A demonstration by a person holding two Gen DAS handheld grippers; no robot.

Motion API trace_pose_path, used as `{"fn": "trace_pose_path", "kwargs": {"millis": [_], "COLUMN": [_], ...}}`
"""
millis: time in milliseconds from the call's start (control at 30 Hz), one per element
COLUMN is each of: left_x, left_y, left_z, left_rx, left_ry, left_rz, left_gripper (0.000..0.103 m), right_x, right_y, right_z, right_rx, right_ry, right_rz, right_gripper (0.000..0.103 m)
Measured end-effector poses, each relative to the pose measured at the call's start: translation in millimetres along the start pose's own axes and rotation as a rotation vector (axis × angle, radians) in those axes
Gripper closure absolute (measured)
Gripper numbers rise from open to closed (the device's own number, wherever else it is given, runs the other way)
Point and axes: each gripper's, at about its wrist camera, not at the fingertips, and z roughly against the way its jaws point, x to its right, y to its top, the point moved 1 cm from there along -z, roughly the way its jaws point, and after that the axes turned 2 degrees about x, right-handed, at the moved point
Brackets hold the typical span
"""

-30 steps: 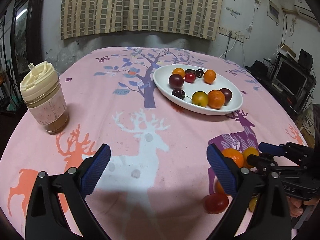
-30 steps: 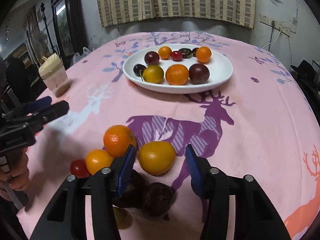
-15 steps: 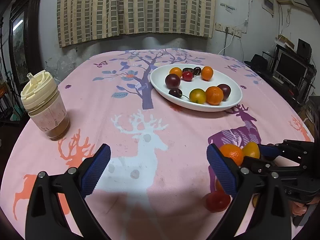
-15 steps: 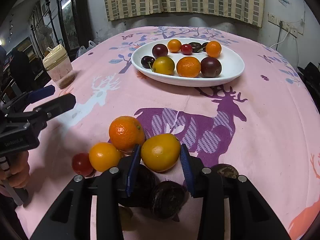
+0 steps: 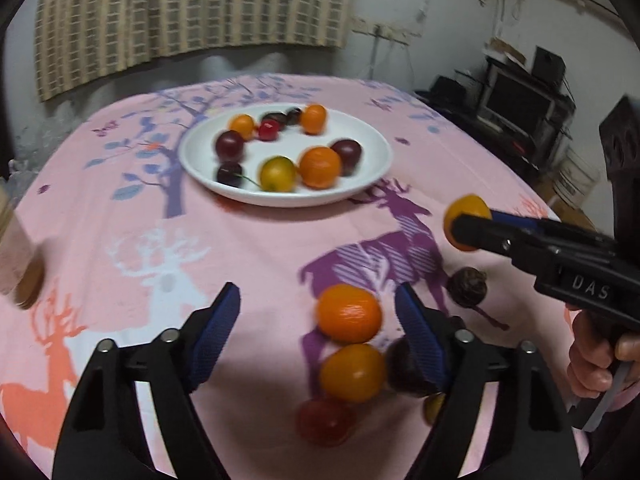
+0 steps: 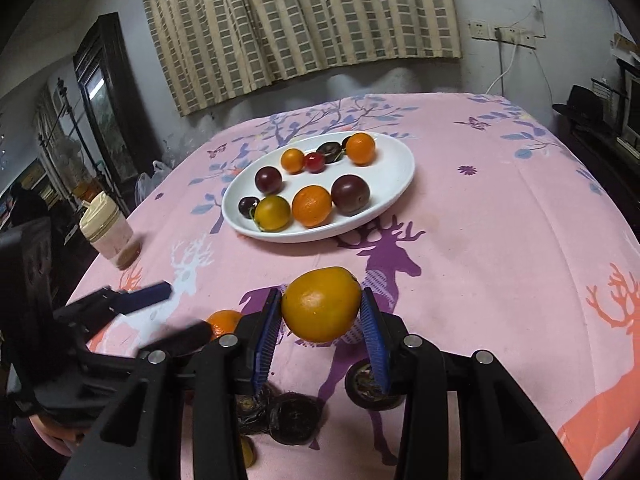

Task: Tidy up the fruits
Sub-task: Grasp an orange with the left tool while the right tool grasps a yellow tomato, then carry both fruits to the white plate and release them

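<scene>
My right gripper (image 6: 320,296) is shut on a yellow-orange fruit (image 6: 322,304) and holds it off the pink tablecloth; in the left wrist view it (image 5: 472,220) hangs at the right with the same fruit (image 5: 466,210). My left gripper (image 5: 318,300) has its jaws closing around a loose orange (image 5: 348,312), and the pads do not touch it. Behind that orange lie a smaller orange fruit (image 5: 352,372), a red one (image 5: 324,420) and a dark one (image 5: 404,368). A white plate (image 5: 372,160) at the table's far middle holds several fruits.
A lidded cup (image 6: 108,228) stands near the table's left edge. Dark round fruits (image 6: 294,416) lie under my right gripper, and another one (image 5: 466,286) sits beside the purple deer print. A person's hand (image 5: 592,364) grips the right tool.
My right gripper closed on the yellow-orange fruit and lifted it off the cloth. My left gripper swung right over the loose fruits, and its jaws narrowed.
</scene>
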Motion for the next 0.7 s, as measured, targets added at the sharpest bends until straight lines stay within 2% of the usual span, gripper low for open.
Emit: {"fn": "trace_pose_path", "kwargs": {"millis": [200, 300, 367, 533, 700], "left_x": [12.7, 16.1, 15.7, 3.7, -12.3], "left_y": [-6.3, -9.8, -11.2, -9.7, 13.7], "left_z": [-26.6, -29.4, -28.6, -23.3, -0.5], "left_rx": [-0.116, -0.122, -0.115, -0.12, -0.044], "left_ry": [-0.062, -0.04, -0.021, -0.056, -0.058], "left_rz": [-0.014, -0.036, -0.046, 0.017, 0.023], "left_gripper": [0.046, 0.053, 0.061, 0.062, 0.062], "right_x": [3.0, 3.6, 4.3, 4.0, 2.6], "right_y": [2.0, 2.4, 2.0, 1.1, 3.5], "right_z": [5.3, 6.6, 7.1, 6.0, 1.7], "right_rx": [0.015, 0.022, 0.023, 0.024, 0.023], "right_ry": [0.006, 0.006, 0.002, 0.0, 0.03], "right_rz": [-0.019, -0.025, -0.027, -0.026, -0.011], "right_gripper": [0.063, 0.063, 0.063, 0.063, 0.063]}}
